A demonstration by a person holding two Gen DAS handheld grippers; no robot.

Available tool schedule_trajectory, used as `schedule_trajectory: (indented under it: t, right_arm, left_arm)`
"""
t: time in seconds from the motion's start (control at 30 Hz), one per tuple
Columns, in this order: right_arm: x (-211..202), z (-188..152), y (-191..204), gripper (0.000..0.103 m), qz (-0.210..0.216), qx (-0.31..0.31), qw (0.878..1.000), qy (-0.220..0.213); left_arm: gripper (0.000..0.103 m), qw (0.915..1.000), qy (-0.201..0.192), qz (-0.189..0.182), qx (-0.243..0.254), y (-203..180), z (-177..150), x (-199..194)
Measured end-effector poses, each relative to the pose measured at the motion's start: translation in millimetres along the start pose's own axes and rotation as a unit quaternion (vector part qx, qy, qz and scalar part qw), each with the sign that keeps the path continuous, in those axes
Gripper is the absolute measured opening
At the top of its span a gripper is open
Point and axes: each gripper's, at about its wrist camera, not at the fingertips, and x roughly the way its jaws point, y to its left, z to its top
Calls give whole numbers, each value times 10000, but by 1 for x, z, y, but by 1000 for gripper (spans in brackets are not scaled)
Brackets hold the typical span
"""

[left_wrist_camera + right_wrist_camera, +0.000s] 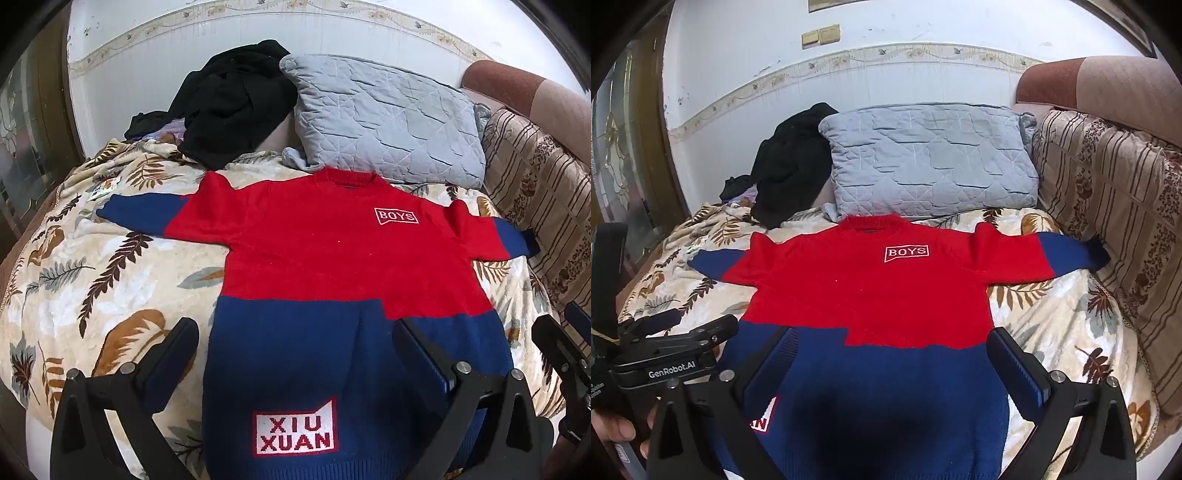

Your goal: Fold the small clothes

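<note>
Hovering over the hem, the left gripper (295, 354) and right gripper (890, 354) both stand with jaws spread wide, gripping nothing. Beneath them a child's red-and-blue sweater (332, 266) lies flat, front up and sleeves outstretched, on a leaf-print blanket (110, 277). The knit looks soft, light and limp, likely to sag and stretch, so the hem corners or the sleeve cuffs seem the surest places to pinch. Beyond the collar rest a grey quilted pillow (388, 125) and a heap of black clothing (232, 110).
</note>
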Motion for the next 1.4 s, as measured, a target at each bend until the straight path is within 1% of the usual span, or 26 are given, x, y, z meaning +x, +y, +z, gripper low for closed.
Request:
schedule_trajectory:
  t: [0.3,1.03,1.27,1.4]
  right_arm:
    - [5,1,1,103,4,-20,10000,35]
    - [7,4,-1,103,62,52,10000,-45]
    - [9,5,-1,103,-22,-50,10000,40]
    - [9,6,-1,103,21,1,10000,-16]
  left_arm:
    - [103,10000,-2,5,-15,-1,1,1]
    - [103,10000,-6,-5,39,-5,5,2]
    - [103,10000,-24,-13,70,-7,6,2]
    - [103,10000,-11,-14,79,-8,6,4]
